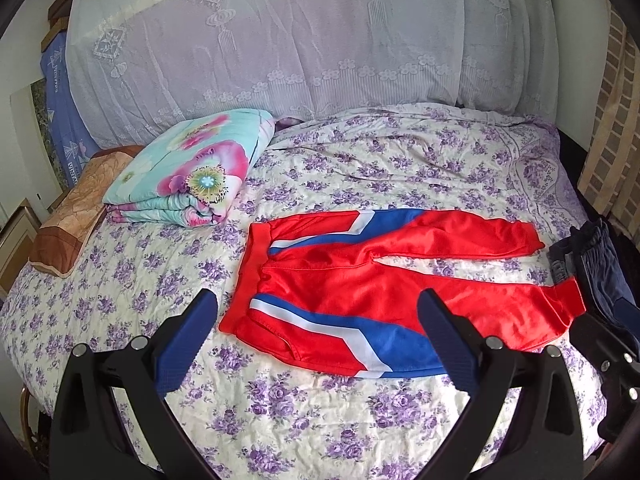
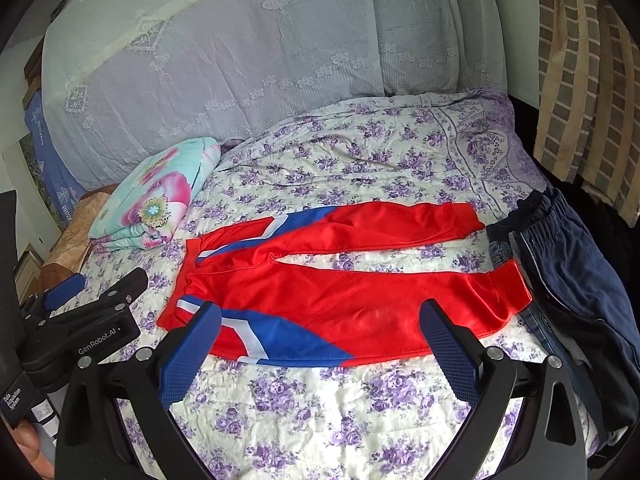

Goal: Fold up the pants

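Observation:
Red pants (image 1: 360,280) with blue and white side stripes lie flat on the bed, waistband to the left, both legs spread toward the right. They also show in the right wrist view (image 2: 340,280). My left gripper (image 1: 316,304) is open and empty, hovering above the near edge of the pants by the waistband end. My right gripper (image 2: 320,316) is open and empty, hovering above the near leg. The left gripper's body shows at the left of the right wrist view (image 2: 92,320).
The bed has a purple floral sheet (image 1: 280,420). A folded floral quilt (image 1: 184,168) and a brown pillow (image 1: 76,216) lie at the back left. A pile of dark blue clothes (image 2: 568,276) sits at the right edge. A lace-covered headboard (image 1: 300,40) stands behind.

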A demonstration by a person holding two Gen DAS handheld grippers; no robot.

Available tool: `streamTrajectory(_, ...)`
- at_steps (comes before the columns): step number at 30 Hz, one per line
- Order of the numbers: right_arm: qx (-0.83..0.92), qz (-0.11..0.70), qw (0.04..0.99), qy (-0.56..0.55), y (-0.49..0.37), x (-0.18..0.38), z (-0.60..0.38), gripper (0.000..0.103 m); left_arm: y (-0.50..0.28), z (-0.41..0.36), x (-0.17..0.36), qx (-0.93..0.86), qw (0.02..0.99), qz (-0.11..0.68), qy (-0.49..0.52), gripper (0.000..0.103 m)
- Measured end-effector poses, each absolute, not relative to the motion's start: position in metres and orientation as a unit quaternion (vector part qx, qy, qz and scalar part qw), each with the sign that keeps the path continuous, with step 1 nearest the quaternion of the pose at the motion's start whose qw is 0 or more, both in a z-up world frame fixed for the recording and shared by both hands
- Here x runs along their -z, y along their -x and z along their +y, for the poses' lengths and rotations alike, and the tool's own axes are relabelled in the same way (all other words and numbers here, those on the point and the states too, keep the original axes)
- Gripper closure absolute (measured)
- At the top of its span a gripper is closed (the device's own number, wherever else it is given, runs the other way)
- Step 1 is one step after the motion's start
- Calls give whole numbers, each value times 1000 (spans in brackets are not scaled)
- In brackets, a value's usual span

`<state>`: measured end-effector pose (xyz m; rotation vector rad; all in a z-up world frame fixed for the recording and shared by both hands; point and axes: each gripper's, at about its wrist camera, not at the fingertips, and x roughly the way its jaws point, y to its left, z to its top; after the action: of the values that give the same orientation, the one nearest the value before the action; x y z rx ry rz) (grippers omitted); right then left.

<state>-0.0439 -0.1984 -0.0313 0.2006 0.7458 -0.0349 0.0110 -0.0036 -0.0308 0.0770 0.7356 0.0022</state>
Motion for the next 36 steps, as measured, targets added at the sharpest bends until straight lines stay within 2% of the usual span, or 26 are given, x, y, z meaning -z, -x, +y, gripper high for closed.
streamTrajectory(15, -5, 353, 932, -81, 55, 26, -215, 4, 2, -17, 29, -24, 931, 364, -35, 5)
streamTrajectory(23, -2, 389, 915, -110, 49, 58, -237, 4, 14, -16, 48, 4, 926, 374, -50, 5)
streamTrajectory(36, 58, 460, 881, -95, 45, 128, -258, 4, -7, 141, 167, -21, 878, 476, 43, 5)
